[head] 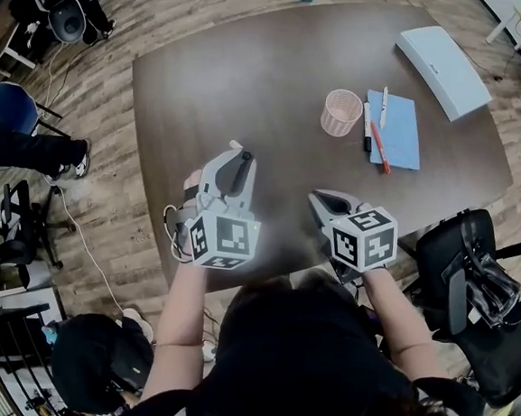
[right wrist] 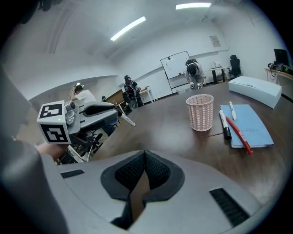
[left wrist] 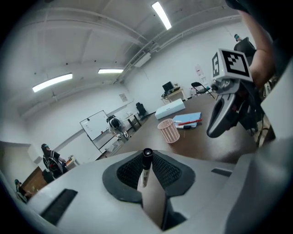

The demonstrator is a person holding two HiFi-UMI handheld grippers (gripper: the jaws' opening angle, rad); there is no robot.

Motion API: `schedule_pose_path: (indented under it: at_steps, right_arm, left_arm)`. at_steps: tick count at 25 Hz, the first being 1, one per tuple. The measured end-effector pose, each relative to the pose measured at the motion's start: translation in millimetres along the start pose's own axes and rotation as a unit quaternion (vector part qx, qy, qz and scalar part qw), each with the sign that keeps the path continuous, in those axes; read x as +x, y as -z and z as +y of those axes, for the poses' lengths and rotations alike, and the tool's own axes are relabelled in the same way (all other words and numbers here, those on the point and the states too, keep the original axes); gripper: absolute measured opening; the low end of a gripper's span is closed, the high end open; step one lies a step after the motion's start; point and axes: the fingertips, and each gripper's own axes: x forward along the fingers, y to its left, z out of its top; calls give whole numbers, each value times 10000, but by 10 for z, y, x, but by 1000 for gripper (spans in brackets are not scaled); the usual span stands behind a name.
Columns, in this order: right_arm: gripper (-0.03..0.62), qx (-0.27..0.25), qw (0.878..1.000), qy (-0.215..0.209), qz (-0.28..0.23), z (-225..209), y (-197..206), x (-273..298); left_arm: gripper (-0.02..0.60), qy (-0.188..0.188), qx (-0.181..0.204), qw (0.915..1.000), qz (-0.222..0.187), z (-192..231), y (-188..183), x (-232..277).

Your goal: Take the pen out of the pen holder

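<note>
A pink mesh pen holder (head: 341, 112) stands upright on the dark table (head: 245, 74), and no pen shows inside it. My left gripper (head: 237, 158) hovers over the table's near side, shut on a white pen with a black cap (left wrist: 146, 157); the pen's tip (head: 234, 144) pokes out past the jaws. In the left gripper view the holder (left wrist: 168, 130) lies well ahead. My right gripper (head: 319, 200) hangs beside the left one, shut with nothing between its pads (right wrist: 151, 169). Its view shows the holder (right wrist: 200, 112) and the left gripper (right wrist: 87, 119).
A blue notebook (head: 401, 133) lies right of the holder with a black marker (head: 367, 127), a red pen (head: 381, 150) and a white pen (head: 384, 106) on or beside it. A white box (head: 443, 69) sits at the far right. An office chair (head: 471, 284) stands by my right side.
</note>
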Motion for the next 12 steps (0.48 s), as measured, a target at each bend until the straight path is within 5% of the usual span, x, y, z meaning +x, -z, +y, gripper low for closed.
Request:
schedule_pose_path:
  at_steps: [12]
  right_arm:
    - [18, 17, 9998, -45, 169, 39, 96, 104]
  left_arm:
    - [81, 616, 852, 9910, 830, -307, 669, 58]
